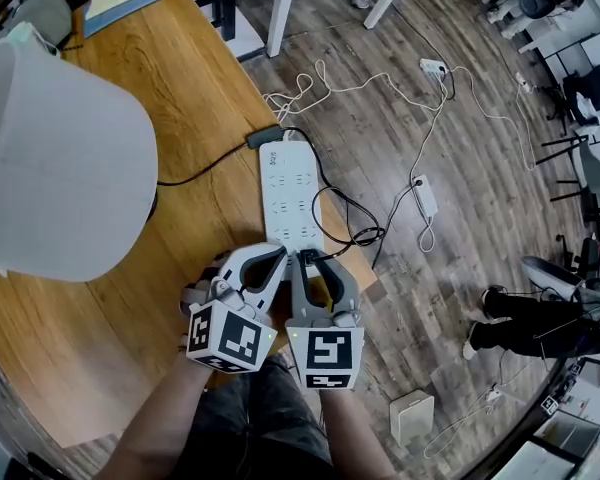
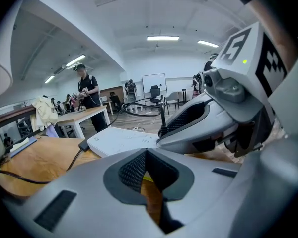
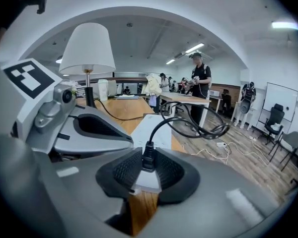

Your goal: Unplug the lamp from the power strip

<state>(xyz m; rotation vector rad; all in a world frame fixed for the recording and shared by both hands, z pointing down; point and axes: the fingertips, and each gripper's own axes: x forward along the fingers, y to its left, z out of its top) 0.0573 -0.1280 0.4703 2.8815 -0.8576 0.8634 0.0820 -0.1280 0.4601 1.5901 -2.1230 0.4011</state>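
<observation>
A white power strip (image 1: 290, 193) lies on the wooden table (image 1: 110, 368), running away from me. At its near end my right gripper (image 1: 306, 261) is shut on a black plug (image 3: 148, 157), with both pads against the plug's sides (image 3: 148, 165). The plug's black cord (image 1: 355, 230) loops along the strip's right side. The lamp's big white shade (image 1: 60, 158) fills the left; the lamp (image 3: 88, 46) stands upright in the right gripper view. My left gripper (image 1: 276, 257) sits just left of the right one with its tips together and nothing between them (image 2: 146, 155), beside the strip (image 2: 124, 140).
The table's right edge runs close beside the strip (image 1: 365, 288). Below it lies wooden floor with white cables and two more strips (image 1: 425, 196) (image 1: 433, 66). A blue folder (image 1: 125, 3) lies at the table's far end. A person (image 3: 197, 86) stands by another table.
</observation>
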